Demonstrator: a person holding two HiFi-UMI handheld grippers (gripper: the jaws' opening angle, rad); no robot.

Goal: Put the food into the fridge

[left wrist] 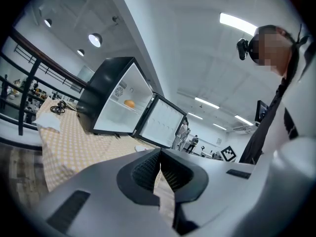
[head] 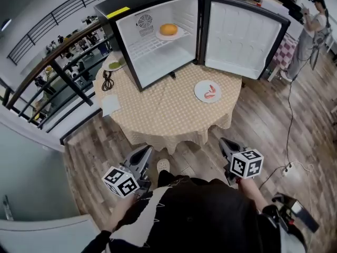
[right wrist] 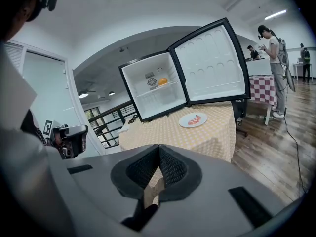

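Two claws, the left claw [head: 143,153] and the right claw [head: 226,144], are held low and well short of the round tabletop [head: 158,117], each with its ribbed dark pads pressed together on nothing. Curled red-pink food [head: 210,90] lies flat on a round white plate [head: 200,95] on the checked cloth, just before the swung-wide door [head: 239,36] of the boxy black fridge [head: 113,7] — its long axis is too small to read. The white cavity faces the person, its wire shelf carrying a round orange item [head: 168,29], with bare cloth between plate and cavity.

Shrimp plate [head: 207,91] before open fridge [head: 158,62], orange [head: 168,29] inside
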